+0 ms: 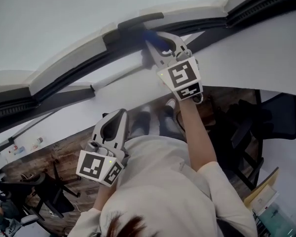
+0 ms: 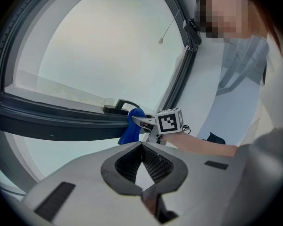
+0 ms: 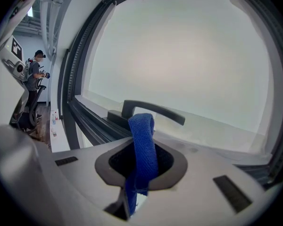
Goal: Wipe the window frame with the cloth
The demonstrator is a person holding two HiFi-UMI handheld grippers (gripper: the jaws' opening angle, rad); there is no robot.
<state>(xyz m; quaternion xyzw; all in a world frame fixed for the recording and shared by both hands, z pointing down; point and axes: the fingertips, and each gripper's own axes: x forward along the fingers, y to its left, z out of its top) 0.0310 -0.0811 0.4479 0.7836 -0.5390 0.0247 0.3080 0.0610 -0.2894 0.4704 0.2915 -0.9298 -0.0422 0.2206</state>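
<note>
Holding one cloth (image 3: 142, 145) in my right gripper (image 1: 157, 47): the jaws are pinched on it. It's a blue woven strip, folded, standing up through the oval jaw cutout with a loose end hanging below. Left gripper (image 1: 121, 115) is held low, well apart from the frame, jaws together with nothing between them. It has grid-textured black pads and a smooth grey plastic shell. Two grippers, one marker cube (image 1: 181, 78) each, black-and-white squares. Cloth's top end is up at the window frame (image 3: 87, 121), just beside the one handle (image 3: 153, 111), a dark matte lever with a bent neck. Can't tell if cloth and handle touch. Frame is dark grey with ribbed channels along its length and a pale strip next to it. Beyond it is one pane (image 3: 179, 51), flat milky white. Far left in the right gripper view: one person (image 3: 37, 76) standing, backpack on.
</note>
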